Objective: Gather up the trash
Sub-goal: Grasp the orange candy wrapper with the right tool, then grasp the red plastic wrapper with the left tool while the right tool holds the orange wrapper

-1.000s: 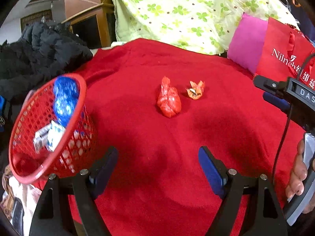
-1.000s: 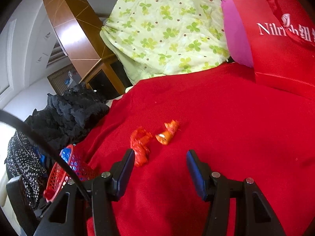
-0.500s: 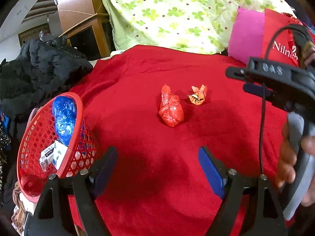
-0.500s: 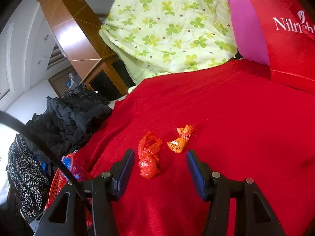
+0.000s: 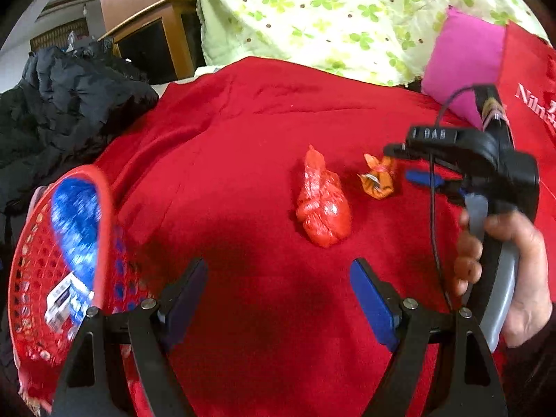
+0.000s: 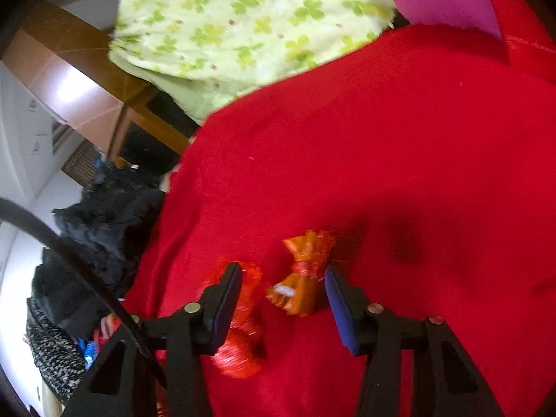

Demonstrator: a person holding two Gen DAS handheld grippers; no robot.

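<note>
Two pieces of trash lie on the red blanket (image 5: 243,121): a crumpled red wrapper (image 5: 323,208) and, just right of it, a smaller orange wrapper (image 5: 378,180). My right gripper (image 6: 283,299), held by a hand (image 5: 504,253), is down at the orange wrapper (image 6: 299,285). Its jaws are closing with the wrapper between them, and the pads do not press on it. The red wrapper (image 6: 239,340) lies partly behind its left finger. My left gripper (image 5: 278,295) is open and empty, short of the red wrapper. A red mesh basket (image 5: 104,208) with blue and white trash sits at its left.
A black jacket (image 5: 62,104) is heaped at the blanket's left edge. Behind the blanket are a green clover quilt (image 5: 330,10), a pink cushion (image 5: 465,55) and a red bag with white letters (image 5: 528,80). Wooden furniture (image 5: 139,10) stands at the back left.
The right gripper has come forward and down until the orange wrapper lies between its fingers, which have narrowed. The left gripper has drifted closer to the wrappers, still open.
</note>
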